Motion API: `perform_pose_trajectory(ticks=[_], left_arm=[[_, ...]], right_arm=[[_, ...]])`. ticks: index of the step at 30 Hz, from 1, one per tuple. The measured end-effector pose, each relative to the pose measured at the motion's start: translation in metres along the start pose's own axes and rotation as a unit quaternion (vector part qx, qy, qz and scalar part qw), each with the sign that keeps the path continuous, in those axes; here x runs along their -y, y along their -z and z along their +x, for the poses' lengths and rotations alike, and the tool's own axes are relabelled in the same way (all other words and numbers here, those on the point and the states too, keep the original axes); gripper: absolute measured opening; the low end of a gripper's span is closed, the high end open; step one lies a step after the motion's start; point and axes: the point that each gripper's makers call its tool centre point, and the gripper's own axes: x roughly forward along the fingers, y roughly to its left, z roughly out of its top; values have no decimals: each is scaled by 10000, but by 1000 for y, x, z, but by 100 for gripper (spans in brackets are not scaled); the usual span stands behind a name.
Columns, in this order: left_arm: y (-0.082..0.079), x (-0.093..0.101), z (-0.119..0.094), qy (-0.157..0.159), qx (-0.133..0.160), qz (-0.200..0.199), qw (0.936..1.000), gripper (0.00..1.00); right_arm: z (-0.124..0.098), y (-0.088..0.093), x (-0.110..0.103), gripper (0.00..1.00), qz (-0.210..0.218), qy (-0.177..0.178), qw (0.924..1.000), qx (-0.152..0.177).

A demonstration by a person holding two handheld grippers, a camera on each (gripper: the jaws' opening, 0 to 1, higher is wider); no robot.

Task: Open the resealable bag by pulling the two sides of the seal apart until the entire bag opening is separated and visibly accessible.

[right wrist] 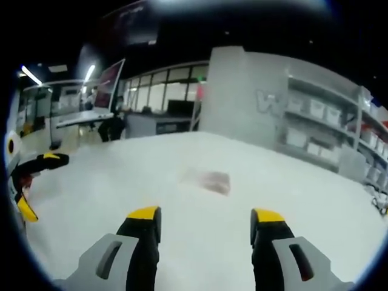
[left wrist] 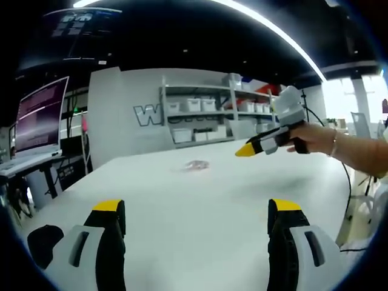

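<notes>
A small clear resealable bag [left wrist: 197, 164] lies flat on the white table [left wrist: 182, 206], with something reddish inside. In the left gripper view my left gripper [left wrist: 197, 209] stands open above the table, well short of the bag. My right gripper [left wrist: 250, 149] comes in from the right, held by a hand [left wrist: 309, 138], hovering beyond and to the right of the bag. In the right gripper view the bag [right wrist: 207, 180] lies ahead of my open right gripper [right wrist: 205, 215], nothing between its jaws. The left gripper [right wrist: 36, 182] shows at the left edge, jaws apart.
A grey wall with shelves of white bins [left wrist: 197, 112] stands behind the table. A desk with a lit monitor [left wrist: 41, 115] is off to the left. A black cable [left wrist: 348, 182] hangs past the table's right edge.
</notes>
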Motion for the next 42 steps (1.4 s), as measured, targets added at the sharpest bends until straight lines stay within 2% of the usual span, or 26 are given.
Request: perform_pose_trajectory(ticks=[22, 23, 32, 42], left_arm=[[1, -4, -2, -29, -3, -19, 10000, 95], [1, -4, -2, -32, -3, -21, 10000, 95], [4, -1, 2, 45, -98, -21, 9999, 95], [3, 0, 7, 80, -134, -30, 9999, 95]], right_arm=[[23, 4, 2, 56, 79, -51, 9999, -138], [17, 5, -2, 56, 100, -47, 9999, -129], [22, 1, 0, 55, 167, -50, 9998, -91], [25, 7, -5, 53, 203, -88, 9997, -140]])
